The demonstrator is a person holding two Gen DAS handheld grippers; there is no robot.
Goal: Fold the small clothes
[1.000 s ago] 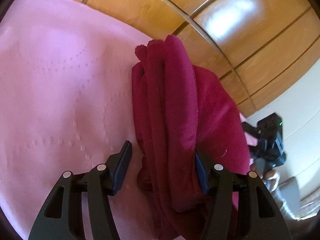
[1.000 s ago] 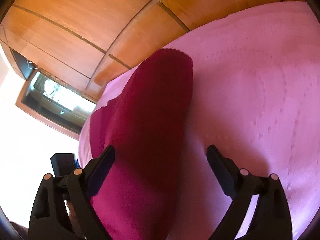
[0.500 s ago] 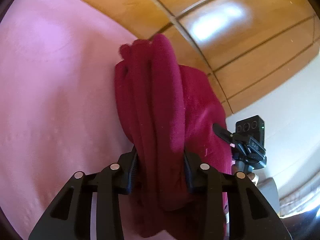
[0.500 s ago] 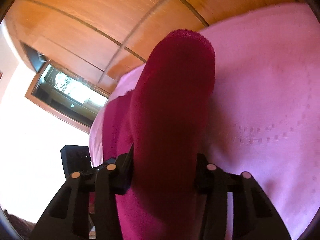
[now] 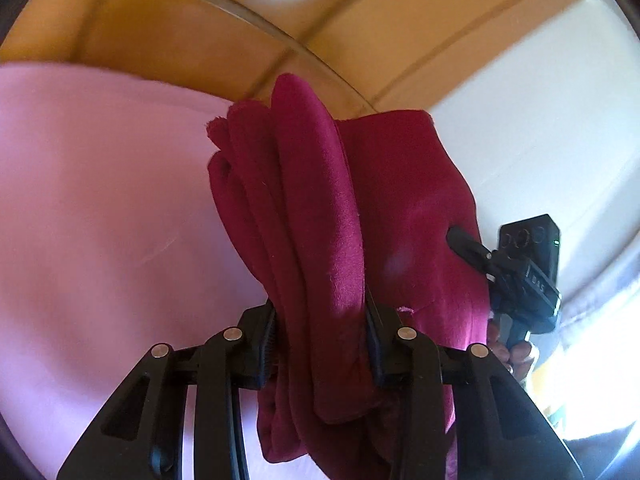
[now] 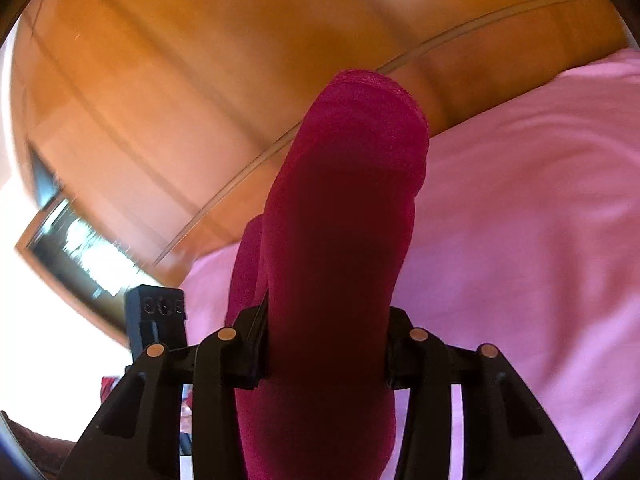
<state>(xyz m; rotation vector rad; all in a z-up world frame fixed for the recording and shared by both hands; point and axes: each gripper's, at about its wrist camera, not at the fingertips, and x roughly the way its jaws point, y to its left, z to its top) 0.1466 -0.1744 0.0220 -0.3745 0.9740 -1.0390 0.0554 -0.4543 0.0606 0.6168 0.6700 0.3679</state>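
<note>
A dark red folded garment [image 5: 316,216] hangs bunched between both grippers, lifted off the pink bedspread [image 5: 100,220]. My left gripper [image 5: 320,332] is shut on one thick end of it, with several folded layers standing up between the jaws. My right gripper [image 6: 326,340] is shut on the other end of the garment [image 6: 344,216], which rises as a rounded fold and hides what lies behind. The right gripper also shows in the left wrist view [image 5: 520,268], at the garment's far edge.
The pink bedspread [image 6: 520,240] fills the lower part of both views. A glossy wooden wardrobe [image 5: 240,20] stands behind the bed, also in the right wrist view [image 6: 180,80]. A white wall [image 5: 540,120] is to the right. A bright window [image 6: 76,252] is at left.
Both grippers went from open around the garment to shut on it. They then lifted it off the bedspread, and the views tilted up toward the wardrobe.
</note>
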